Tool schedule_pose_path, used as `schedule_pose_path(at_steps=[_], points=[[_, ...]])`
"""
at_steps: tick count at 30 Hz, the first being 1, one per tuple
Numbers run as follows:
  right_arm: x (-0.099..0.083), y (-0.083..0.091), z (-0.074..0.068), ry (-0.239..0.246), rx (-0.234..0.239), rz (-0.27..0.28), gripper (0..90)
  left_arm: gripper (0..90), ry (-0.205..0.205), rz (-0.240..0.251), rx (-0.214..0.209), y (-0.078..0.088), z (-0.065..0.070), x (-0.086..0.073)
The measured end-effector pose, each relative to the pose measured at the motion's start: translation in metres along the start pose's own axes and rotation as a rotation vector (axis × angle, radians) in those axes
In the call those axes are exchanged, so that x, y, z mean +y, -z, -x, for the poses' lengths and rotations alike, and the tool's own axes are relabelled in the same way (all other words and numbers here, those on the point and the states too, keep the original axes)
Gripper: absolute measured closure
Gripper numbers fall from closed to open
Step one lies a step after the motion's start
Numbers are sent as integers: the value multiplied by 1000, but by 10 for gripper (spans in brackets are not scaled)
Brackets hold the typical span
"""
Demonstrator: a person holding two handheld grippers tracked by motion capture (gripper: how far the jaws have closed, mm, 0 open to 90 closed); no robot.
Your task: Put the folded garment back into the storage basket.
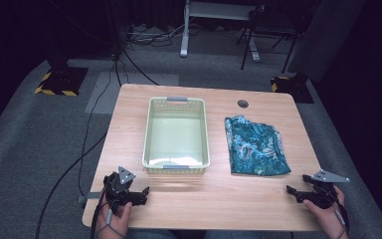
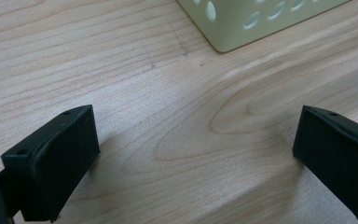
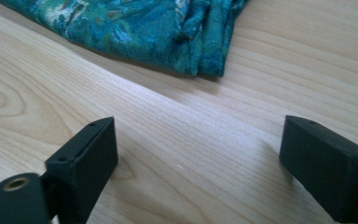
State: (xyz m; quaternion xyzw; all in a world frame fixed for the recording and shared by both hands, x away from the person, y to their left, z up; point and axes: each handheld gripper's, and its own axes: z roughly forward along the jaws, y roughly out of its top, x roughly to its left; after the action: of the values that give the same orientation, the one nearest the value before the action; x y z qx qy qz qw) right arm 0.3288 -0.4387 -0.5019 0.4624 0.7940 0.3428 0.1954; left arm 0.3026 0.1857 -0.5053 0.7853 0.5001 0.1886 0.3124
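Left claw (image 1: 142, 191) and right claw (image 1: 292, 191), both spread and seemingly resting on the counter (image 1: 219, 199), flank the basket (image 1: 176, 172) and folded teal cloth (image 1: 256, 147).

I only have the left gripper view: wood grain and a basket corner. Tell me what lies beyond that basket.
Observer: A folded teal patterned cloth lies flat on the table, apart from the basket.
Operator: Report the basket's contents.
Observer: Nothing inside; its pale floor is bare.
Operator: Give me the right gripper.
Observer: The right gripper is open, nothing between its jaws, near the table's front edge, short of the cloth's near corner.
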Motion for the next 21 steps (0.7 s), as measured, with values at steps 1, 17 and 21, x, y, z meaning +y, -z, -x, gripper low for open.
schedule_pose_path(at_steps=[1, 17, 21], points=[[0, 0, 0, -5, -5, -2, 98, 3, 0, 0, 0, 0, 0, 0], [10, 13, 0, -17, 7, 17, 94, 3, 0, 0, 1, 0, 0, 0], [13, 15, -1, -17, 13, 25, 94, 3, 0, 0, 1, 0, 0, 0]])
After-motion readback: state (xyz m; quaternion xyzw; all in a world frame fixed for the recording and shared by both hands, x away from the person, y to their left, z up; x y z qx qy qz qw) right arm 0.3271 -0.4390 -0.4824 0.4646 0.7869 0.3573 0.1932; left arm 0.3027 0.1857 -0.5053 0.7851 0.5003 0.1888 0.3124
